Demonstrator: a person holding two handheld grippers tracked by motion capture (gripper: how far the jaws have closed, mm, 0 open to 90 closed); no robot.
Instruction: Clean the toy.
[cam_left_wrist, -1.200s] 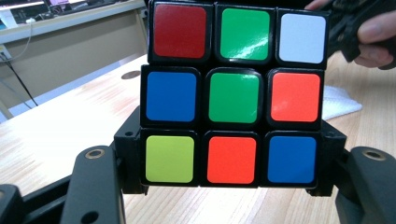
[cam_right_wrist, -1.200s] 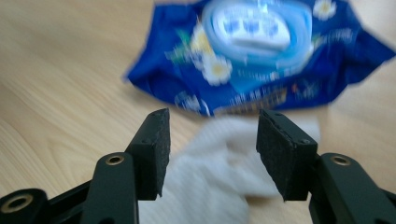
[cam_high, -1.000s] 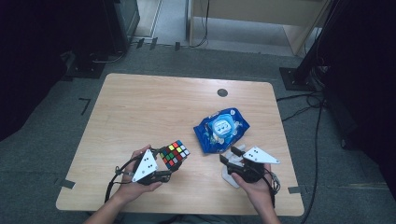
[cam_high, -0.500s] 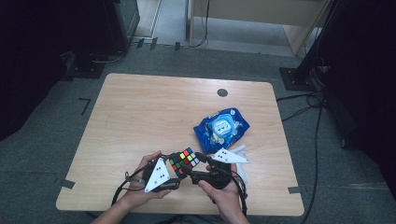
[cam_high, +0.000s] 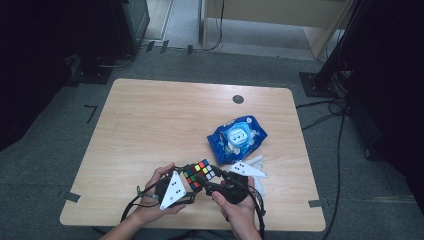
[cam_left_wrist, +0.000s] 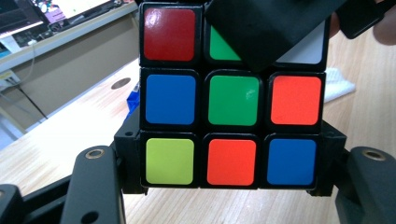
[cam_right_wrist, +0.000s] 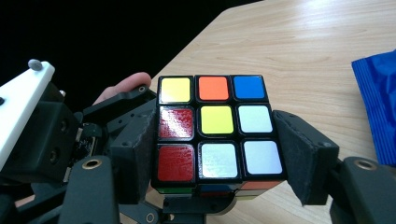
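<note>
A scrambled Rubik's cube is held just above the near edge of the wooden table, between the two hands. My left gripper is shut on it; in the left gripper view its jaws clamp the bottom layer of the cube. From the right comes my right gripper. In the right gripper view its two padded jaws sit against the left and right sides of the cube. They have just been closing, with the cube between them.
A blue wipes pack lies right of centre, just beyond the right hand. A white wipe lies by it near the front edge. A dark round grommet sits at the table's far side. Cables trail off the front.
My right gripper has swung left from beside the wipes pack onto the cube. The left gripper has carried the cube a little to the right.
</note>
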